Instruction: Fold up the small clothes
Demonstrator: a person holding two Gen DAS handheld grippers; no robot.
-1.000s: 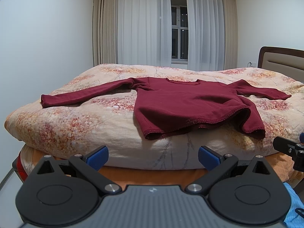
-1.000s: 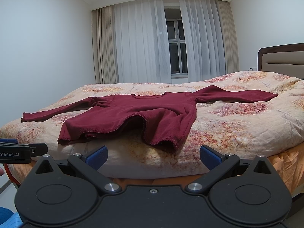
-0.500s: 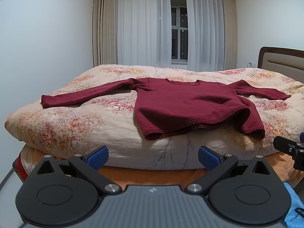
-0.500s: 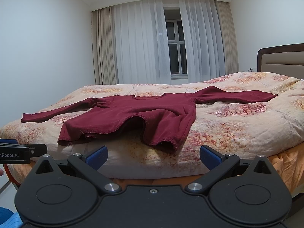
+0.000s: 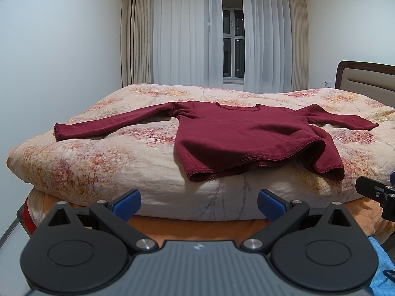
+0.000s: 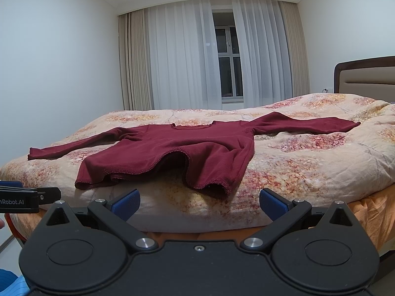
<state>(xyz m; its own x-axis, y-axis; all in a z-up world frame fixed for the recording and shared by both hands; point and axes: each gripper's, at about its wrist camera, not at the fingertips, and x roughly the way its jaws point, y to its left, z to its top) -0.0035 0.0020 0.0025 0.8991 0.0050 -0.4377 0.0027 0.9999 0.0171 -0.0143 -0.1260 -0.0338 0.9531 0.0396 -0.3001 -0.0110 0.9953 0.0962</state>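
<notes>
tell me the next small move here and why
Probably bring both grippers forward to the shirt: it lies spread on the bed, sleeves out, unfolded, while the left gripper and right gripper hang open short of the hem.

The long-sleeved top (image 5: 237,135) is plain dark burgundy. The quilt (image 5: 98,162) is peach with red and orange blossom blotches and grey twig lines. The curtains (image 5: 187,37) are sheer white, flanked by beige. Fingertip pads (image 5: 126,202) are blue.

Lettering "nRobot.AI", cut off at the frame edge, is showing in white on the left gripper (image 6: 29,198) body.
</notes>
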